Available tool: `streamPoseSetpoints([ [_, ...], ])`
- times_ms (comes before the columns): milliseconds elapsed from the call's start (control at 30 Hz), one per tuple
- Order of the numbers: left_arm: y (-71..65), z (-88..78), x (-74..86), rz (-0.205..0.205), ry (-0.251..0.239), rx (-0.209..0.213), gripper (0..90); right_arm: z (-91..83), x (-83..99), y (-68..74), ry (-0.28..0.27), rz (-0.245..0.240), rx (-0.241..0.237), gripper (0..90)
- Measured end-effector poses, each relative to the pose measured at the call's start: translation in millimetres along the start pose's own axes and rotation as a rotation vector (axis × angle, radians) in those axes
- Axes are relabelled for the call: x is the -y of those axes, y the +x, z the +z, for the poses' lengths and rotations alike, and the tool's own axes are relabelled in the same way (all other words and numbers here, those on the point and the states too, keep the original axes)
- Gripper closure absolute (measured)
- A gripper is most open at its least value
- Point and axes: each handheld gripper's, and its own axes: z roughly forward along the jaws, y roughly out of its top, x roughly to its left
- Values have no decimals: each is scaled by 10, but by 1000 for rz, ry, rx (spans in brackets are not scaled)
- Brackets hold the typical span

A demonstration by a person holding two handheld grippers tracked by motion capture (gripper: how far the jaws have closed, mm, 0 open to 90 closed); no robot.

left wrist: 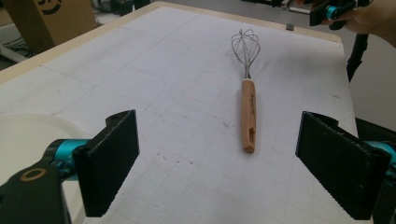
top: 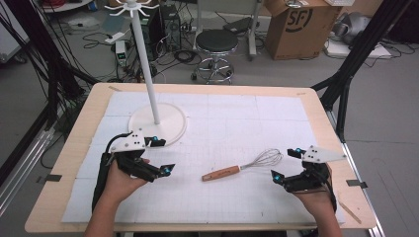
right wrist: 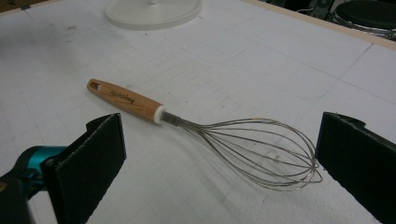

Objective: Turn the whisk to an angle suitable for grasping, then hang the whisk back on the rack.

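Observation:
A whisk (top: 242, 167) with a wooden handle and wire head lies flat on the white mat. Its handle end (left wrist: 249, 116) points toward my left gripper (top: 159, 157), which hovers to the whisk's left with its jaws wide apart and nothing between them. Along that gripper's own jaws (left wrist: 217, 163) the whisk lies a short way ahead. My right gripper (top: 287, 165) sits just right of the wire head (right wrist: 261, 149), open, with the wires (top: 269, 158) close in front of its jaws but untouched. A white stand (top: 157, 123) with a tall pole rises at the mat's back left.
The stand's round base (right wrist: 154, 11) sits close behind my left gripper. The wooden table (top: 197, 90) borders the mat on all sides. Beyond the far edge stand a black stool (top: 216, 44) and a cardboard box (top: 301, 27).

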Motion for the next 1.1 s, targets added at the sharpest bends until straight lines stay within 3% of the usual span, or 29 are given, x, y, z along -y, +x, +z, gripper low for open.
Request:
streamPoseSetpoints([
  [300,51,-146,25,-16,-38,-2,77,48,-17,16,7,4,-3,7],
  [467,109,-171,74,-27,-32,-1,66,99,-26,29,30,-9,-3,8],
  [700,127,-277,53,-38,-77,-2,57,107,-40,36,26,-9,-8,7],
  [1100,151,-368,5,-42,-105,-31,17,240,-137,161,77,-62,-32,8],
])
